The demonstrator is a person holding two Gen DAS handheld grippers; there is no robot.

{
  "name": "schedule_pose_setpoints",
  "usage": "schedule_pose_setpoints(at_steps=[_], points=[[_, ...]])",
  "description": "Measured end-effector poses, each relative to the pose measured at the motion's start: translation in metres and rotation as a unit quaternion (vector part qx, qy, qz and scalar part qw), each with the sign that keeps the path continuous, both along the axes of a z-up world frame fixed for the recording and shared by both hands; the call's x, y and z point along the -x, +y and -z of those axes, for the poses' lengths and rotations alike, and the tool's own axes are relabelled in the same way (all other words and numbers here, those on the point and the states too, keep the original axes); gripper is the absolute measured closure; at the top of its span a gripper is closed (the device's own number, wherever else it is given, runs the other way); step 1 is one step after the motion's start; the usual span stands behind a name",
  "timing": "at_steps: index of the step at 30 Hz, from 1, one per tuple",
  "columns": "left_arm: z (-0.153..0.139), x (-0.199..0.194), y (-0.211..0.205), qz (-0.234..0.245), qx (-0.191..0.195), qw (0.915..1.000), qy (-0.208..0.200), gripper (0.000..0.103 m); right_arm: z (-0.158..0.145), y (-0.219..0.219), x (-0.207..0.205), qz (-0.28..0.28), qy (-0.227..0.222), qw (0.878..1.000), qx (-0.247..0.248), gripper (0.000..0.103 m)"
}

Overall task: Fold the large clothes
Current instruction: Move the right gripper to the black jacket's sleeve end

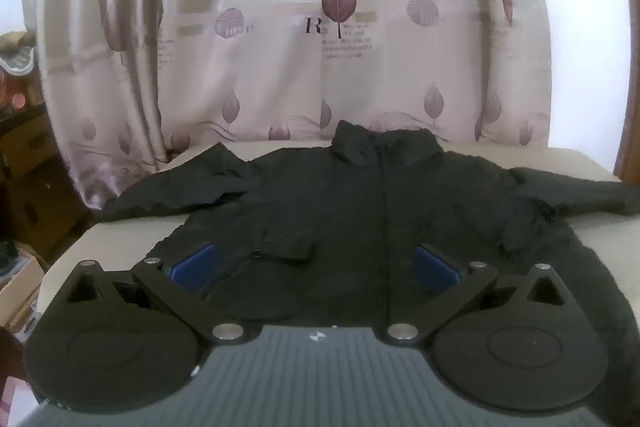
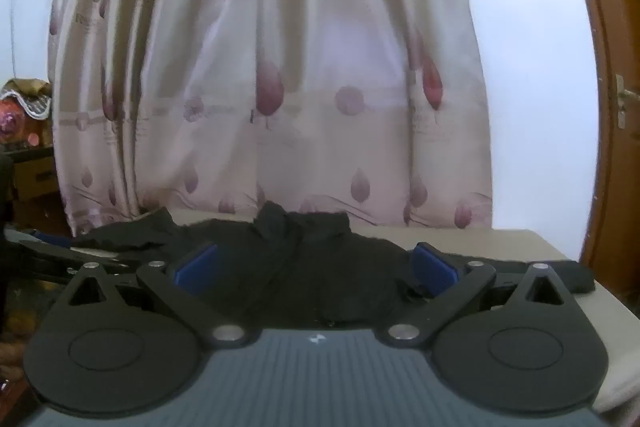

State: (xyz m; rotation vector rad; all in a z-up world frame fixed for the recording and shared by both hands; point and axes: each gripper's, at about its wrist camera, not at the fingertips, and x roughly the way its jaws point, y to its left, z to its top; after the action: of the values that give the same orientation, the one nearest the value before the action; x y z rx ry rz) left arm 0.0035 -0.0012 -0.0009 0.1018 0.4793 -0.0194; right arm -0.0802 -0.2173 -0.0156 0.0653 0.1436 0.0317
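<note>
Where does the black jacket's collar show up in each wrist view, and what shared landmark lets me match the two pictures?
Left wrist view: the collar stands at the far end of the black jacket, slightly right of center, above the open left gripper.
Right wrist view: the collar sits near center, low in the picture, beyond the open right gripper.
Shared landmark: the leaf-print curtain hangs directly behind the collar in both.

Jacket (image 1: 360, 211) hem hidden behind left tongs (image 1: 316, 267).

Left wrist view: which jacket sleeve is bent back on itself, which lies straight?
The left-side sleeve is bent, its end doubled back; the right-side sleeve of the black jacket stretches straight out.
</note>
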Motion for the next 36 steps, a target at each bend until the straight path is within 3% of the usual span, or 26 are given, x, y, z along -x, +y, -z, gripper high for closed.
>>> schedule_pose_setpoints(at_steps=[5,21,27,36], points=[[0.012,-0.010,0.005,-0.006,0.016,0.9998,0.009,0.000,-0.002,0.001,-0.022,-0.018,0.015,1.000,-0.015,0.000],[0.030,-0.029,0.002,-0.013,0.007,0.9991,0.039,0.000,0.021,-0.017,-0.035,-0.023,0.074,0.993,-0.090,0.000],[0.035,-0.031,0.004,-0.010,0.006,0.9990,0.043,0.000,0.024,-0.015,-0.037,-0.025,0.078,0.993,-0.089,0.000],[0.037,-0.037,0.010,0.004,0.020,0.9985,0.050,0.000,0.039,-0.069,-0.046,-0.024,0.088,0.977,-0.195,0.000]])
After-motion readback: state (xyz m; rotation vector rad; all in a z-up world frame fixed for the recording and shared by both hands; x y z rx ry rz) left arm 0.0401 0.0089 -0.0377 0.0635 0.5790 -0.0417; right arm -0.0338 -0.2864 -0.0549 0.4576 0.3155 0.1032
